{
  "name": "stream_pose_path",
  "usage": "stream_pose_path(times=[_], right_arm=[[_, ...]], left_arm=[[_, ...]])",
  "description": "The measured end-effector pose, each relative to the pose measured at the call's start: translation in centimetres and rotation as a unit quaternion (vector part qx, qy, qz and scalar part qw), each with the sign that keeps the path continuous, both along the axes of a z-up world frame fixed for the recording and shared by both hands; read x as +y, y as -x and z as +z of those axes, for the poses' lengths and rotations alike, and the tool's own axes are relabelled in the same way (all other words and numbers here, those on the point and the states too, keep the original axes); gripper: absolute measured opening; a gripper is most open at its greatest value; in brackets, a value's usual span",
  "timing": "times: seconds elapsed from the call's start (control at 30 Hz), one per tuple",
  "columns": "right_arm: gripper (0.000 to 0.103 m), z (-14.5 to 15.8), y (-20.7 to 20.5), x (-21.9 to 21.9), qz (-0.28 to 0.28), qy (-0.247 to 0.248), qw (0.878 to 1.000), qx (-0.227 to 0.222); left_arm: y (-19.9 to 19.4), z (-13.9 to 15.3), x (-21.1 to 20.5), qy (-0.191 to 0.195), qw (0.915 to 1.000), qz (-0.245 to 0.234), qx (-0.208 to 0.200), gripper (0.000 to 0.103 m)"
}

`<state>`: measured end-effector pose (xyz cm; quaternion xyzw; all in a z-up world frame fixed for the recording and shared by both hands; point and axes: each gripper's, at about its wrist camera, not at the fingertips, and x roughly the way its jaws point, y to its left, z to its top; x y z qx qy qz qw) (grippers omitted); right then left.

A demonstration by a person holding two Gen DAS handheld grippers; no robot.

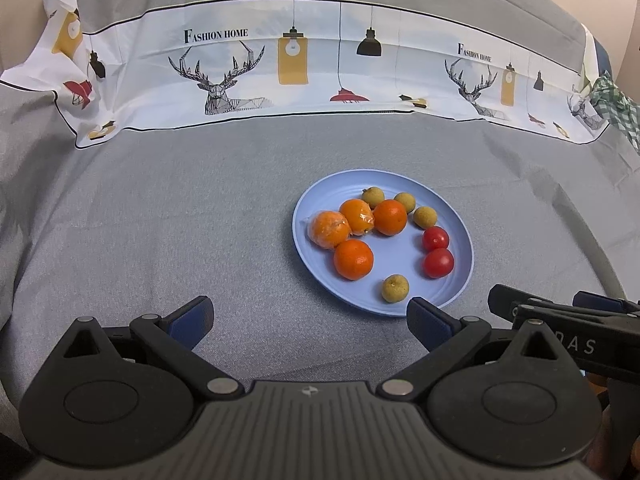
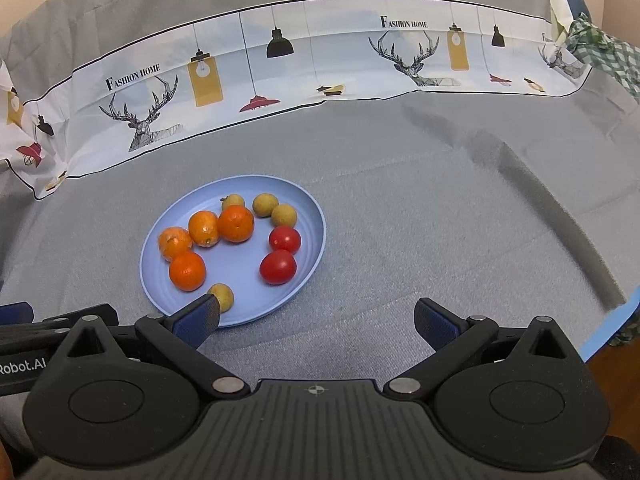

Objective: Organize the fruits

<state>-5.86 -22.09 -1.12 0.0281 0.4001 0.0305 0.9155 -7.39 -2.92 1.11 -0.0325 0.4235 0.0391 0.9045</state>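
Observation:
A blue plate on grey cloth holds several oranges, two red tomatoes and several small yellow-brown longans. My left gripper is open and empty, just in front of the plate's near rim. My right gripper is open and empty, to the right of the plate's near rim; its left finger hides part of the nearest longan. The right gripper also shows in the left wrist view.
A white printed cloth strip with deer and lamps lies across the back. A green checked cloth lies at the far right. A blue tape strip marks the right edge.

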Motion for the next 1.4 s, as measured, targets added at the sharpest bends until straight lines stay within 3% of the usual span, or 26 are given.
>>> stream_pose_path(times=[1.4], right_arm=[[0.102,-0.13,-0.06,0.0,0.0,-0.001,1.0,0.002]], left_arm=[[0.15,0.17,0.04,-0.01,0.9998,-0.012,-0.015,0.103]])
